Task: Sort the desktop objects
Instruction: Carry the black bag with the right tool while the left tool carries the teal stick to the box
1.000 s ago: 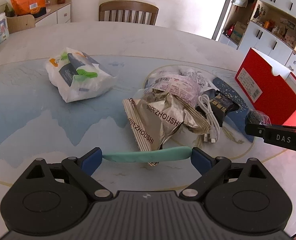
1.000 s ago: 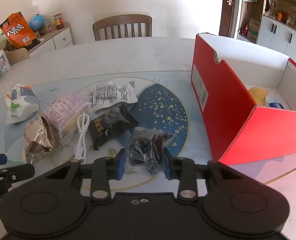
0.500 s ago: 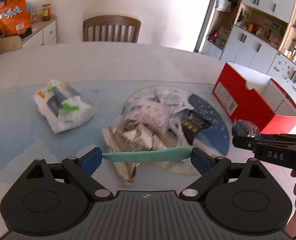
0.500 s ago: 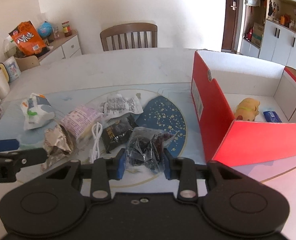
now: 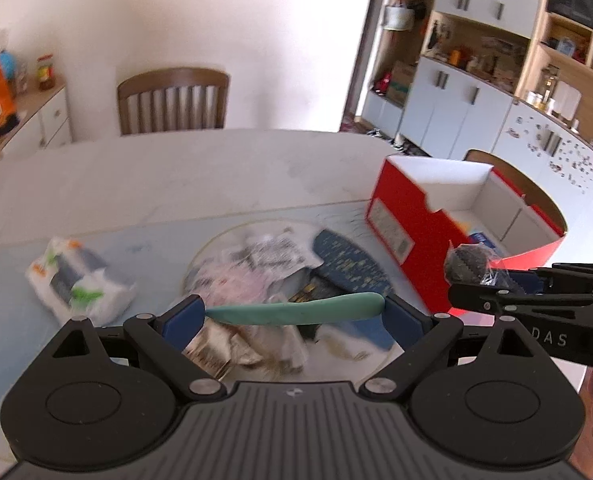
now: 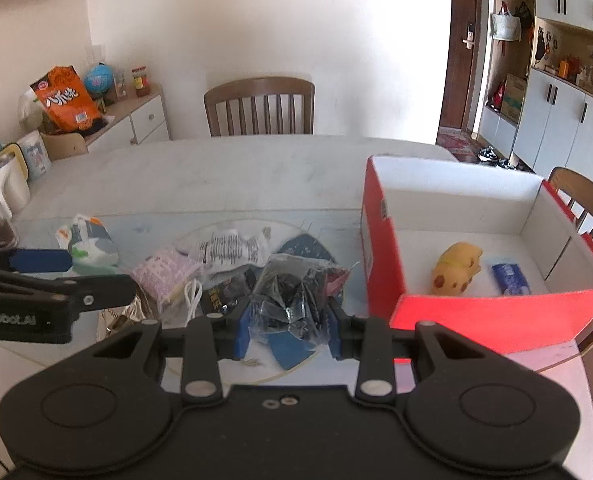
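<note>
Two grippers are seen above a pale round table (image 6: 256, 172). Between the blue pads of the left gripper (image 5: 295, 312), which stand wide apart, a long mint-green curved piece (image 5: 296, 309) is clamped end to end and is held clear of the tabletop. A crinkled clear plastic bag of dark pieces (image 6: 296, 300) is pinched between the blue pads of the right gripper (image 6: 289, 322), whose jaws are set narrow around it, and it too is carried above the table.

On the table below, a loose heap of snack packets is left: a white packet with green and grey print (image 6: 88, 244) to the left, a pink-printed wrapper (image 6: 164, 276), a white packet with black text (image 6: 232, 248), a black sachet (image 6: 220, 296) and a coiled white cable (image 6: 192, 294).

To the right, an open red cardboard box with a white interior (image 6: 376, 256) is placed on the table, and inside it a yellow spotted soft toy (image 6: 458, 268) and a small blue packet (image 6: 510, 278) are lying side by side, slightly apart.
</note>
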Demonstrator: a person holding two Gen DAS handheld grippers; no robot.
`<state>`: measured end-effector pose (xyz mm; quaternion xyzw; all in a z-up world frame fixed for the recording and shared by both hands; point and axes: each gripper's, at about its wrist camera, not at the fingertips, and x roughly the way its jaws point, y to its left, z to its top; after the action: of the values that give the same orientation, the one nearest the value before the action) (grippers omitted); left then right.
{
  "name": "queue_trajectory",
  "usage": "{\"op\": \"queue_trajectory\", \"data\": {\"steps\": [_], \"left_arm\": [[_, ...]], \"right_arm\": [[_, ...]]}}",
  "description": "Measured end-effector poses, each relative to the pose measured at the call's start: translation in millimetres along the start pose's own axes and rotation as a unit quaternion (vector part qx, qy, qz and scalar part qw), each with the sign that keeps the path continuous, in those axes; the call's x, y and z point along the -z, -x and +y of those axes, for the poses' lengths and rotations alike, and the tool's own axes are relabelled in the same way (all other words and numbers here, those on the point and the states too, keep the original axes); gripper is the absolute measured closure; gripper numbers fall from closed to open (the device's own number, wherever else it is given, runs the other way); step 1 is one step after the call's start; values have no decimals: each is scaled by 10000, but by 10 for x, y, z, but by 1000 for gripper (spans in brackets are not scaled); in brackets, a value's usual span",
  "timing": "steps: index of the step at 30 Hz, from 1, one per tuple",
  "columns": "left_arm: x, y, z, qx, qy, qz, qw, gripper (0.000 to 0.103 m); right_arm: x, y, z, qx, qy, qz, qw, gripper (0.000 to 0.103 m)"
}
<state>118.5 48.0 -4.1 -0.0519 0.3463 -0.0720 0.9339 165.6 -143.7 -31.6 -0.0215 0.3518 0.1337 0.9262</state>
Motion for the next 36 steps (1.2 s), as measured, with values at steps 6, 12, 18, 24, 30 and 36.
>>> {"op": "queue_trajectory", "data": {"steps": [6,12,18,24,30,36], "left_arm": [[-198,-41,-277,211,-187,-77,9996,7],[-351,-145,-590,364,-325,-121,9987,7],[-484,-305,-916,490,-442,-155,9977,7],[-573,-497,-1227,548,-520,-110,9971,7],[-666,-706,-1484,583,-533,-50,9969,7],[-756,-891,-1684,478,-617,19,9969,7]], "right_arm": [[-75,163,-177,-78,81,-115,9999,67],[-126,258,-427,-92,59,-214,9997,67],[-185,296,-726,-84,31,-285,9996,67],[-215,294,-1048,-24,39,-294,9996,67],[-233,228,-1418,58,96,-210,9997,67],[-254,153,-1711,48,152,-130,9998,67]]}}
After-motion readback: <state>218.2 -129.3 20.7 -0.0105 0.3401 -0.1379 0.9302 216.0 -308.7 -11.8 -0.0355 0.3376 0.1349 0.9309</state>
